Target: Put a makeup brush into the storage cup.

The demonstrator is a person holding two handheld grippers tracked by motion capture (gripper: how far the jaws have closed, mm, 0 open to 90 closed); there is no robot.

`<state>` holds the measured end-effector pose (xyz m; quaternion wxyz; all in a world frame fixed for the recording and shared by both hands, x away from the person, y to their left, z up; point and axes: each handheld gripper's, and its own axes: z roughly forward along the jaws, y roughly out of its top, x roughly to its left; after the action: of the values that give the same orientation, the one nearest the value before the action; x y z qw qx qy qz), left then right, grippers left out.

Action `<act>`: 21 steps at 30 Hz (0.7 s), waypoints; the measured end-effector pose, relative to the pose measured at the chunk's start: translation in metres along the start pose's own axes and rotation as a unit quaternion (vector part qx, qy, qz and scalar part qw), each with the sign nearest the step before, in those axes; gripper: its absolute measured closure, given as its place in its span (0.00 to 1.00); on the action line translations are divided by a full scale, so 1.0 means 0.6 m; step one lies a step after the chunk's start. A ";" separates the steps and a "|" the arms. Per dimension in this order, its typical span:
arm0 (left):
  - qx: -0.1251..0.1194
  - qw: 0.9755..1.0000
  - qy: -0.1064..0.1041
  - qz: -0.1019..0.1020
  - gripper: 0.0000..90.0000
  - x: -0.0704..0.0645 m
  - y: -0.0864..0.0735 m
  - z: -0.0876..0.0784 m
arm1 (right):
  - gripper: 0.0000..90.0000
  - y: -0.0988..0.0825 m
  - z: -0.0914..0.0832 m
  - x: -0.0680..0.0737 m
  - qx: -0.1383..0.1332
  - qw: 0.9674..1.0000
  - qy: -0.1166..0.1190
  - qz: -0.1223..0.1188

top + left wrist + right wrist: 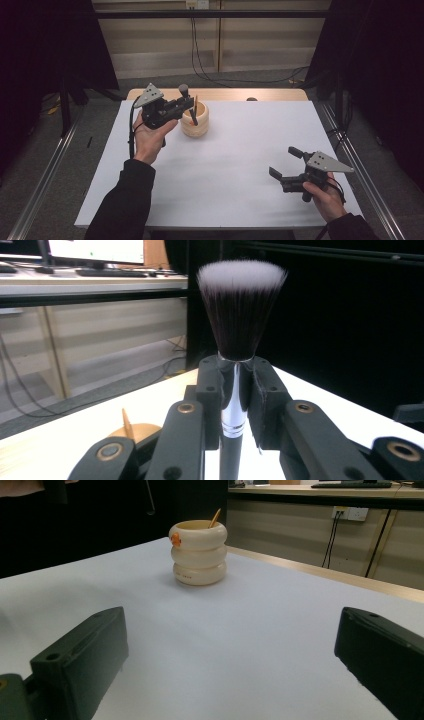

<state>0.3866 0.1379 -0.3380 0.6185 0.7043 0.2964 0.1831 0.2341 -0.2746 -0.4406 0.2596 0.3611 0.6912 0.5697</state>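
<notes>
Left gripper (187, 104) clamped on the black-and-silver handle of a fluffy dark makeup brush (240, 315), bristles up, held just beside a cream ringed ceramic pot (195, 122), right gripper (283, 162) wide apart and holding nothing, low over the white surface (225, 175), dark curtains around.

A thin wooden stick (215, 517) leans just right of centre at the frame's top. Wall sockets (350, 513) sit upper right, black cables (330, 542) hanging beneath.
</notes>
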 end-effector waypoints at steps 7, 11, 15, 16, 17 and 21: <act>-0.009 1.000 0.005 0.006 0.86 0.009 0.017 0.009 | 0.01 -0.002 0.002 0.000 0.003 1.000 0.005 0.001; -0.008 1.000 0.009 0.008 0.86 0.017 0.025 0.018 | 0.01 -0.004 0.003 0.001 0.005 1.000 0.010 0.002; -0.006 1.000 0.020 0.009 0.86 0.028 0.033 0.028 | 0.02 -0.004 0.004 0.002 0.003 1.000 0.008 0.001; -0.005 1.000 0.017 0.015 0.86 0.032 0.034 0.031 | 0.02 -0.004 0.004 0.001 0.003 1.000 0.008 0.002; -0.004 1.000 0.022 0.014 0.86 0.033 0.034 0.032 | 0.02 -0.004 0.004 0.002 0.001 1.000 0.005 0.002; -0.007 0.999 0.030 0.015 0.86 0.041 0.036 0.039 | 0.02 -0.004 0.004 0.000 0.000 1.000 0.000 0.002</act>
<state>0.4239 0.1343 -0.3235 0.6112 0.6985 0.3036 0.2154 0.2358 -0.2735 -0.4435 0.2584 0.3629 0.6904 0.5700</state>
